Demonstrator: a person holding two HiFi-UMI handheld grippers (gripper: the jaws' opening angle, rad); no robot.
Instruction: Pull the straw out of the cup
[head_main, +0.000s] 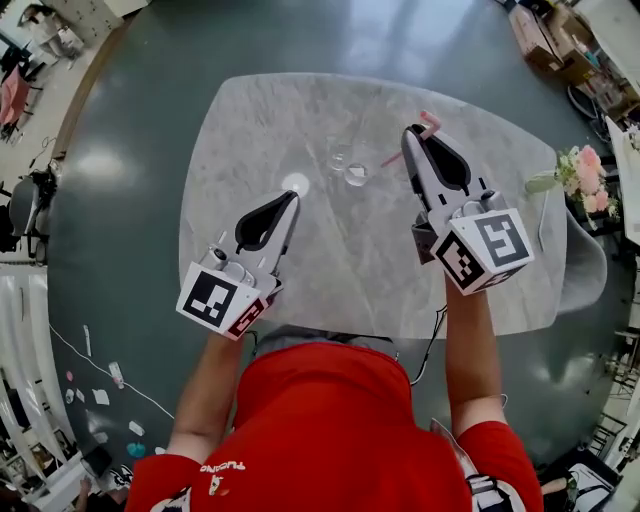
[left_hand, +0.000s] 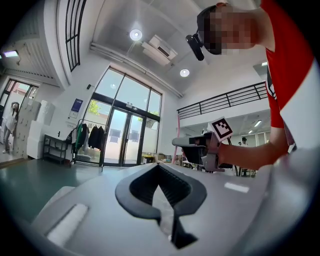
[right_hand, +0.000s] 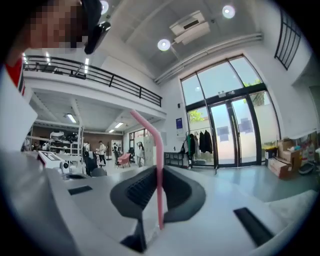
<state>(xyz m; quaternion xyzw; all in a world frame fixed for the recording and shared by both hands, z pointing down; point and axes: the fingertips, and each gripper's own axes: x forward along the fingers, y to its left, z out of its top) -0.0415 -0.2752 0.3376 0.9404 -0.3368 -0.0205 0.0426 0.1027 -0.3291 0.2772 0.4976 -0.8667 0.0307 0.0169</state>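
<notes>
Right then, over to the right gripper (head_main: 410, 133): clamped on the pink straw (right_hand: 159, 165), jaws nearly together with only the thin tube between the pads. Holding it upright, gripped partway along, with the bent top leaning off to the left in the right gripper view and the lower end hanging bare below the jaws. Seen from the head view, raised over the far right part of the marble table (head_main: 300, 290), pointing away from the person in the red shirt (head_main: 340, 430).

Spotting the clear cup (head_main: 347, 166) out on the tabletop, left of that gripper's tip and apart from it; hard to make out, being glass on pale stone. Catching a short pink stretch of the straw between cup and gripper, just beside the rim and seemingly outside it, though cannot tell for certain from above.

Across to the left gripper (head_main: 292, 198): shut, pads meeting at the tips, empty inside the loop of the jaws. Hovering nearer the person and left of the cup, not touching it. Glimpsing, from the left gripper view, the right gripper across the way with the straw standing up at its tip. Picking out a bunch of pink flowers (head_main: 585, 178) off the table's right edge.
</notes>
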